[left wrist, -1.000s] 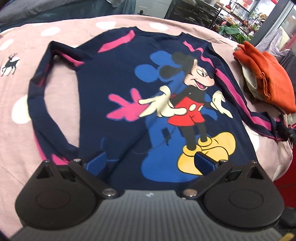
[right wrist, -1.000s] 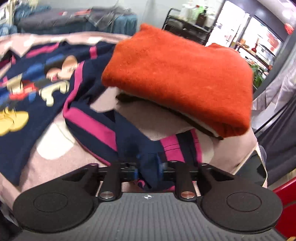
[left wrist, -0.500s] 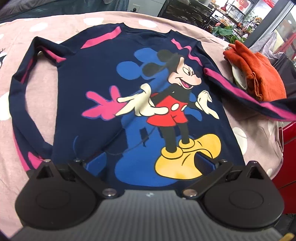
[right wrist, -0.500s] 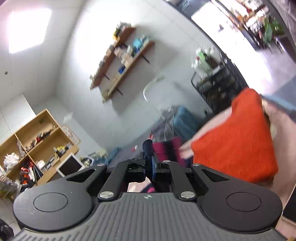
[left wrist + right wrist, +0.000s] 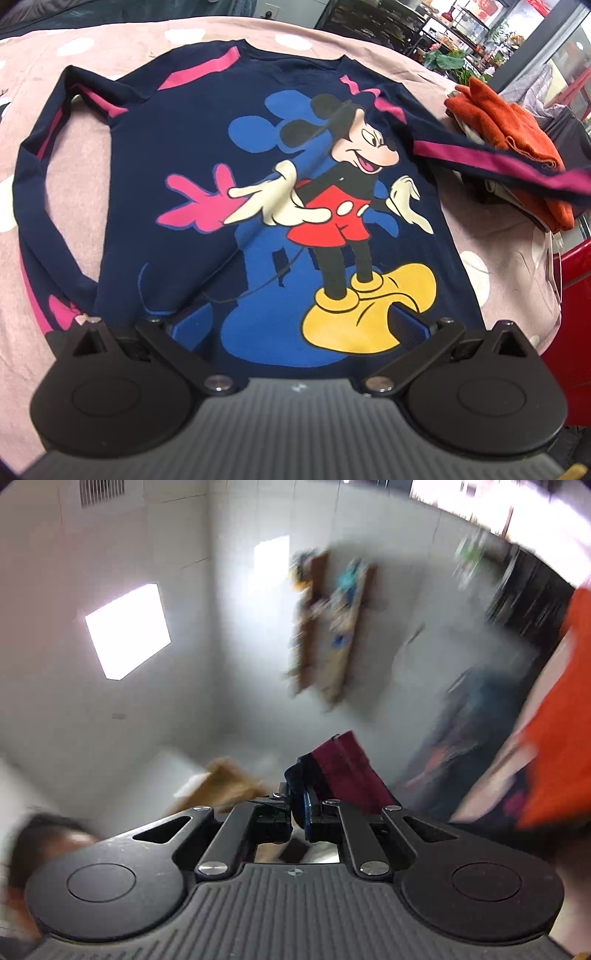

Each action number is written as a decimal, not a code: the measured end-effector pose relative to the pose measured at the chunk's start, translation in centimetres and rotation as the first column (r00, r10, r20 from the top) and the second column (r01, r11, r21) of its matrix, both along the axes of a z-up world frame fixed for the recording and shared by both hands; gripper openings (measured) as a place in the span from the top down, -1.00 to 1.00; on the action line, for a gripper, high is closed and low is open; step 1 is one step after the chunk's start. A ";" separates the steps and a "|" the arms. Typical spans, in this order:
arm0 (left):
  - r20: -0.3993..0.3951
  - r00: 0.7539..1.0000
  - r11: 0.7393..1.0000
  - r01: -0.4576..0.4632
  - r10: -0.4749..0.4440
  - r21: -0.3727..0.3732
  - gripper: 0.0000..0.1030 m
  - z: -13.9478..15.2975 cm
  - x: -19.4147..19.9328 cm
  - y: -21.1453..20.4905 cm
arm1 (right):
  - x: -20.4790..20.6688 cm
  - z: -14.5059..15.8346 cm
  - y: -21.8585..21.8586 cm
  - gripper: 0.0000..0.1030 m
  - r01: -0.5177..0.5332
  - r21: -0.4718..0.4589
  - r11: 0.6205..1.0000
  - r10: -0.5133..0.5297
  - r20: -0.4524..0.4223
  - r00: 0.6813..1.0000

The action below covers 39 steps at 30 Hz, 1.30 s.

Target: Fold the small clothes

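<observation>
A navy sweatshirt (image 5: 192,155) with a cartoon mouse print lies flat, front up, on the pink dotted cover (image 5: 55,277). My left gripper (image 5: 301,326) hovers open over its bottom hem, the blue pads (image 5: 408,325) wide apart with nothing pinched between them. The shirt's right sleeve (image 5: 480,158), navy with a magenta stripe, is lifted off the cover and stretches out to the right over the orange pile. In the right wrist view my right gripper (image 5: 299,806) points upward toward the wall, shut on that sleeve's cuff (image 5: 336,771).
A stack of folded clothes topped by an orange garment (image 5: 509,133) (image 5: 557,720) sits at the cover's right edge. A red object (image 5: 576,280) lies beyond that edge. Shelves (image 5: 332,627) hang on the wall. A person's head (image 5: 48,834) shows at the right wrist view's lower left.
My right gripper has risen and rolled with the cuff, its view swinging from the table to the wall and ceiling. The sleeve has come up off the cover. The left gripper stayed nearly still.
</observation>
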<state>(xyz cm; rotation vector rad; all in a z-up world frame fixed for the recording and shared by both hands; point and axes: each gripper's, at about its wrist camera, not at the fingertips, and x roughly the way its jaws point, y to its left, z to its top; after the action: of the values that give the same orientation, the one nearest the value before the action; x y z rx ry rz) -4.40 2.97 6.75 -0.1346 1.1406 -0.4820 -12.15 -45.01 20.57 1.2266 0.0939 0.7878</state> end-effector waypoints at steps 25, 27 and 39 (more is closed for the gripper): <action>0.113 0.924 0.923 -0.375 0.365 0.087 -0.99 2.4 1.4 12.0 | 13.2 -10.2 31.1 0.04 -0.650 -0.266 0.712 0.514 -0.433 0.741; 0.099 0.922 0.921 -0.381 0.373 0.077 -0.99 2.2 1.4 12.8 | 13.3 -12.3 30.1 -0.03 -0.638 -0.264 0.723 0.454 -0.515 0.727; 0.024 0.989 0.989 -0.146 0.146 0.009 -0.99 -0.4 0.8 6.1 | 19.0 -9.4 17.5 -0.66 -0.145 -0.821 0.552 -0.357 -0.389 0.849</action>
<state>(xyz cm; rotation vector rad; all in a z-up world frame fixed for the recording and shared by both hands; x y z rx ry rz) -3.60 9.10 6.39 -0.2016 1.1019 -0.3469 6.85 -27.46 11.16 0.4548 0.7627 0.1765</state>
